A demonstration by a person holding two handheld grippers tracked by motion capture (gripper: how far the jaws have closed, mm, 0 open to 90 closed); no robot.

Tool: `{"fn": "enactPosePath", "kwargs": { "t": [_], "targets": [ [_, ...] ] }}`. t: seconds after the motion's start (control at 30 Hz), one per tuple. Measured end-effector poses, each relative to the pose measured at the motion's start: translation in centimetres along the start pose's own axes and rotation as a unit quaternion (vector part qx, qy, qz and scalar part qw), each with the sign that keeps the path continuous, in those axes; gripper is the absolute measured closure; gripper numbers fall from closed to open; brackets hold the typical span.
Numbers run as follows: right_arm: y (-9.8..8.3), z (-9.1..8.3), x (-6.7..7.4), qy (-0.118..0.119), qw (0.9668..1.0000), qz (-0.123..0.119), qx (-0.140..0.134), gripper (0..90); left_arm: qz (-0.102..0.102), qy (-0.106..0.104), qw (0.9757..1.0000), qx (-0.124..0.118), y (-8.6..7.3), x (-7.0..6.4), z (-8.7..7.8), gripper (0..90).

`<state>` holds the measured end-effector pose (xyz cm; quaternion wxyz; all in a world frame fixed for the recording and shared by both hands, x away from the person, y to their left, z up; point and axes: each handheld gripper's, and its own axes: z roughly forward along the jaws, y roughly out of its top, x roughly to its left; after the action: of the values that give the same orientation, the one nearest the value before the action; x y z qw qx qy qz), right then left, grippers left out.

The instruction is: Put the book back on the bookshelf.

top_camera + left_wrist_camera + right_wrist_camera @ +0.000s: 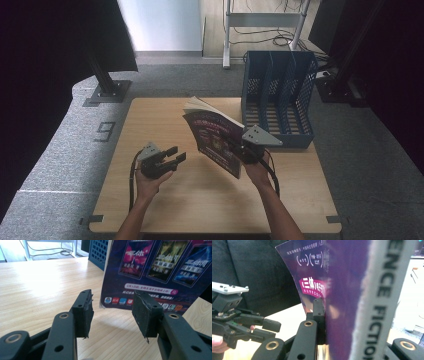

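Book: a purple-covered book (216, 141) stood raised above the middle of the table (210, 200), pages uppermost, tilted toward the far edge.
Right gripper: the right gripper (243, 150) was clamped on the book's near right side; in the right gripper view one jaw pressed flat against the cover beside the white spine (377, 302).
Left gripper: the left gripper (172, 159) hovered over the table's left half, just beside the book and clear of it, jaws spread wide with nothing between them.
Pads: the left gripper's pads (86, 315) faced the book's back cover.
File rack: a blue mesh file rack (280, 95) stood at the far right corner, behind the book.
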<state>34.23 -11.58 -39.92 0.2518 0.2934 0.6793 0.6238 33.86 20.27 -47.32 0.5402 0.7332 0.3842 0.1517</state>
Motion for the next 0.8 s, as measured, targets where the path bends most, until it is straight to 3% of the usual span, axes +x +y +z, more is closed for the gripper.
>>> {"fn": "enactPosePath", "kwargs": {
  "t": [0.23, 0.8],
  "targets": [
    [0.6, -0.2, -0.3, -0.007, 1.0000, 0.004, 0.002, 81.6, -0.004, 0.002, 0.9999, 0.010, -0.4, 0.3, 0.2, 50.5],
    [2.0, -1.2, -1.2, -0.021, 0.9994, 0.015, -0.022, 81.6, -0.008, 0.005, 0.9996, 0.026, -1.0, 0.6, 0.3, 50.4]
  ]
}}
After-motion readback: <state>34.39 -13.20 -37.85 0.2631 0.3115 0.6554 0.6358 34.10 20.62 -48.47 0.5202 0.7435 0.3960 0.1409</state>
